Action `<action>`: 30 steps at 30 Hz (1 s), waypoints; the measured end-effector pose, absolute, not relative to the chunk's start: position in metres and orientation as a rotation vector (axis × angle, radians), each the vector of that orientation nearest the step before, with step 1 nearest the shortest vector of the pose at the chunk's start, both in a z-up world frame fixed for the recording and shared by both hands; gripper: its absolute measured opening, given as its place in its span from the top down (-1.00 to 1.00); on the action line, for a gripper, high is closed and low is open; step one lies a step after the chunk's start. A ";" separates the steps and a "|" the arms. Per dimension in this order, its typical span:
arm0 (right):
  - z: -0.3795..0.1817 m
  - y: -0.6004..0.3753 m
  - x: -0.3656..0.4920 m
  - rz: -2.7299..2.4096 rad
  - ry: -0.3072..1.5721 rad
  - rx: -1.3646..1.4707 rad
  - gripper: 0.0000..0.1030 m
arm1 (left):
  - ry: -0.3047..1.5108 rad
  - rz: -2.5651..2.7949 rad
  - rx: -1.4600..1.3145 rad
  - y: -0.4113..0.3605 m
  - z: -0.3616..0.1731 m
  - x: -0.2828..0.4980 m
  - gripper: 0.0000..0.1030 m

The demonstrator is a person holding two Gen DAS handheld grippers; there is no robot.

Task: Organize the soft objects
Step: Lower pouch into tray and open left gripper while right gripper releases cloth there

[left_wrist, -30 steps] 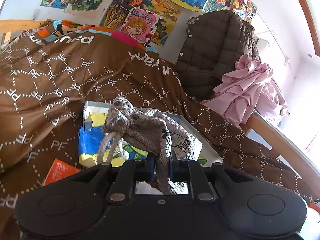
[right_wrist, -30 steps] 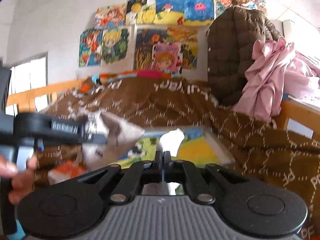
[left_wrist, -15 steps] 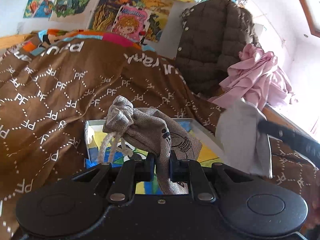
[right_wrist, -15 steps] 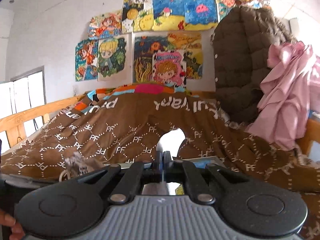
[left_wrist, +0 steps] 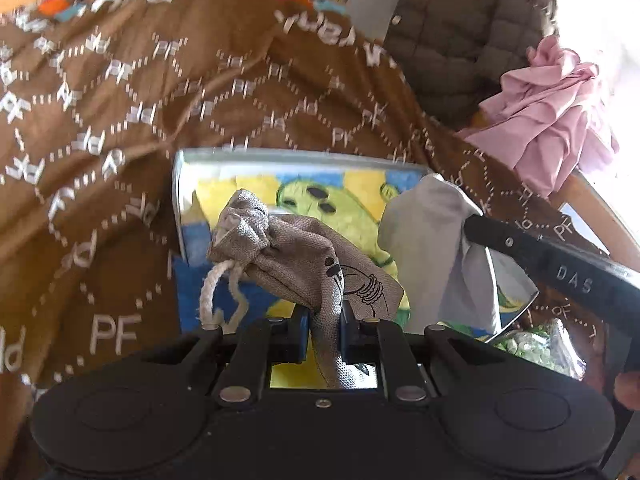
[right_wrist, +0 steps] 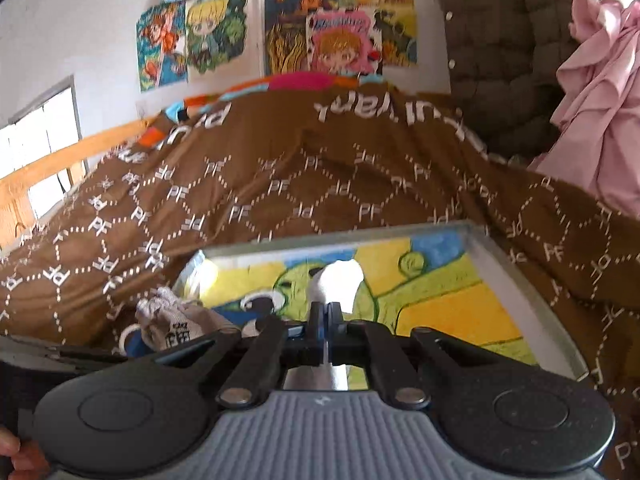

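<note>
My left gripper (left_wrist: 325, 322) is shut on a grey drawstring pouch (left_wrist: 296, 256) and holds it over a metal tray (left_wrist: 280, 157) with a colourful cartoon picture inside. My right gripper (right_wrist: 326, 322) is shut on a pale grey cloth (right_wrist: 338, 282), which hangs over the same tray (right_wrist: 520, 280). In the left wrist view the cloth (left_wrist: 436, 248) hangs from the right gripper's finger on the right. In the right wrist view the pouch (right_wrist: 176, 318) shows at the lower left, beside the tray's left edge.
The tray lies on a brown "PF"-patterned blanket (left_wrist: 120, 100) on a bed. A dark quilted jacket (left_wrist: 460, 28) and pink clothing (left_wrist: 560, 104) hang at the right. Posters (right_wrist: 300, 36) cover the wall. A wooden bed rail (right_wrist: 52, 164) runs at left.
Both grippers have come down and forward over the tray, each keeping its hold. The right gripper with the cloth has come in close beside the pouch.
</note>
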State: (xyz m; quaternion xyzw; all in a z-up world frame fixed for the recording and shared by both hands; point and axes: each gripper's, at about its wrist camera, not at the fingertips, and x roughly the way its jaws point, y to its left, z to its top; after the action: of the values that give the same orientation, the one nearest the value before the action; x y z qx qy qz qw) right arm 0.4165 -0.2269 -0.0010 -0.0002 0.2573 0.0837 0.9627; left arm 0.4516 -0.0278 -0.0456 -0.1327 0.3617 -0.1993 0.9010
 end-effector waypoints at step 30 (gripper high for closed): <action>0.085 -0.272 0.262 0.108 0.306 0.007 -0.99 | 0.504 -0.305 -0.142 -0.038 0.029 0.344 -0.82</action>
State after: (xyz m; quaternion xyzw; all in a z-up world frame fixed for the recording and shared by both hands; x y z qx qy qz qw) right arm 0.2620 -0.2723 0.0847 0.0034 0.1526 0.0538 0.9868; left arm 0.3436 -0.0376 0.0290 -0.0701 0.2483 -0.1501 0.9544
